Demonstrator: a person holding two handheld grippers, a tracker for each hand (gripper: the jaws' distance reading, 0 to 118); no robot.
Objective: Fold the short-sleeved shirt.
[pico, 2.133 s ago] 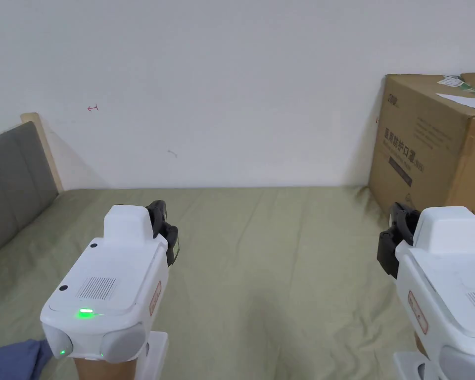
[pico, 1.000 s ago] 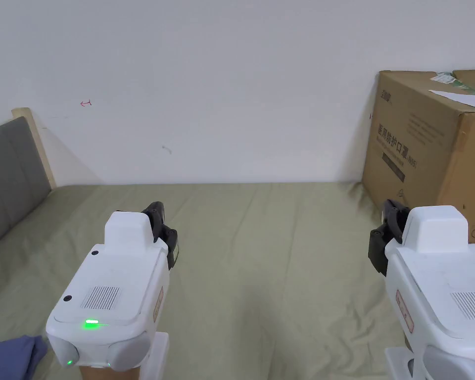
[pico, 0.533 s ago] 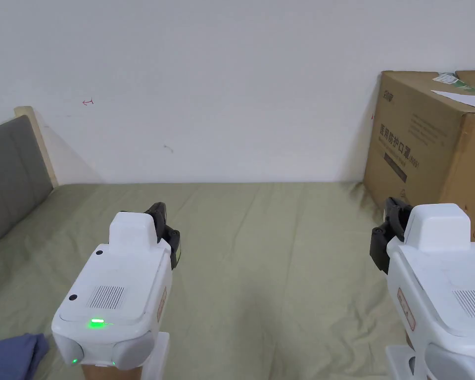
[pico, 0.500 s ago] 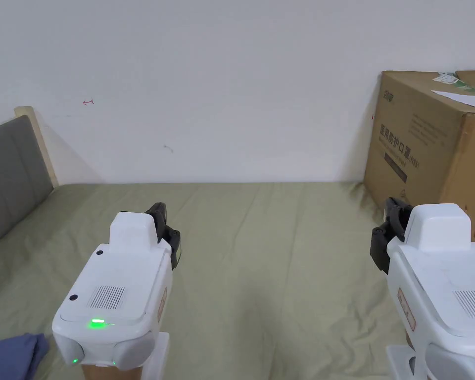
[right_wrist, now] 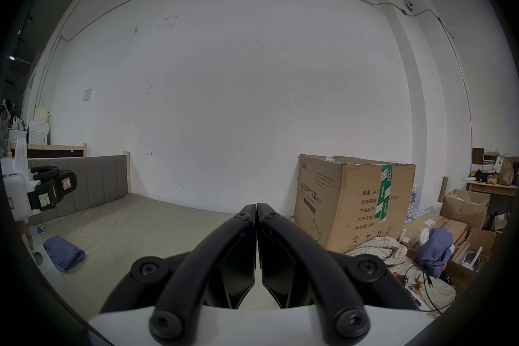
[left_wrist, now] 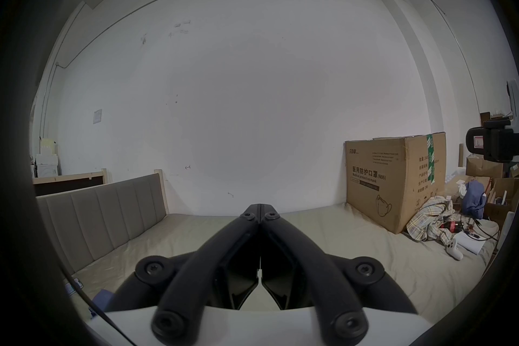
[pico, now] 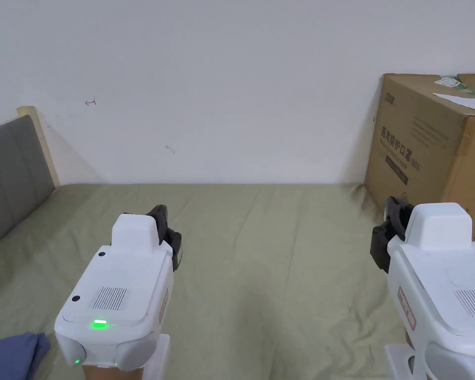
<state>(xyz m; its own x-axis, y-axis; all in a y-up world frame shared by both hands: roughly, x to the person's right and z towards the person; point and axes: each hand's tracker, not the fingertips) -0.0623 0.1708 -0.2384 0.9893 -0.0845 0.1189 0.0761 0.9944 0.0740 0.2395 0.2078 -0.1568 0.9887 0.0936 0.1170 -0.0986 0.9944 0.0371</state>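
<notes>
Head view, left to right. A blue shirt lies crumpled in a loose heap on the green bedsheet, at the near left edge, just left of the left gripper; in the right gripper view the same shirt appears as a bunched, creased mound with no sleeve or collar laid out flat. A grey padded headboard stands at far left. The left gripper is held above the sheet, jaws clenched together on nothing, tips meeting in the left gripper view. The right gripper, well apart from the left, likewise has jaws pressed closed and empty. A cardboard box sits on the bed at far right, against the wall.
</notes>
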